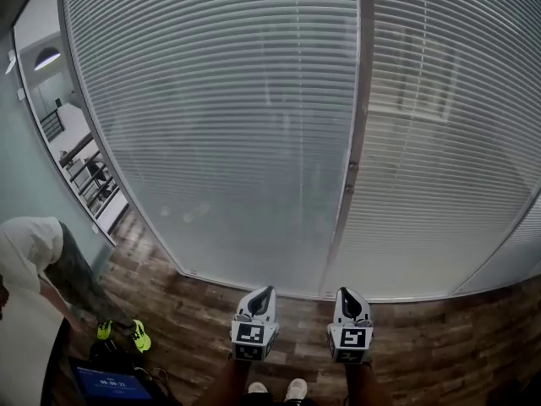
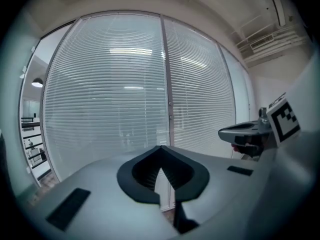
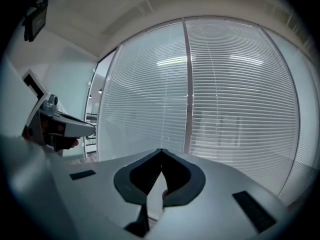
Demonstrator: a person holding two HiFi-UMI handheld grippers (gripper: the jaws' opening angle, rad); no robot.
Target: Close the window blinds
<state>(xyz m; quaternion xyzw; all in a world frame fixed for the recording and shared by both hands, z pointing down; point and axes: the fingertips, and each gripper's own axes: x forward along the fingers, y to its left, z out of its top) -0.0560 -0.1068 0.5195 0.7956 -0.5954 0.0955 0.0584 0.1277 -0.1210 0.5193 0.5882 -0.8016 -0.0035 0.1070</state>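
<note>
White slatted blinds hang over the glass wall in two panels, a left blind [image 1: 220, 125] and a right blind [image 1: 448, 142], with a grey mullion [image 1: 353, 134] between them. Both reach down to the floor line, and dim shapes show through the slats. My left gripper [image 1: 263, 291] and right gripper [image 1: 345, 293] are held side by side low in the head view, well short of the blinds. Each points at the glass, and each is shut with nothing in it. In the left gripper view its tips [image 2: 160, 147] meet in front of the mullion [image 2: 168, 94]. The right gripper [image 3: 161, 150] looks the same.
A person in a white shirt and yellow shoes [image 1: 135, 335] stands at the lower left beside a lit screen [image 1: 110, 386]. The wooden floor [image 1: 439, 337] runs along the foot of the glass. An open glass strip [image 1: 59, 125] at the left shows railings beyond.
</note>
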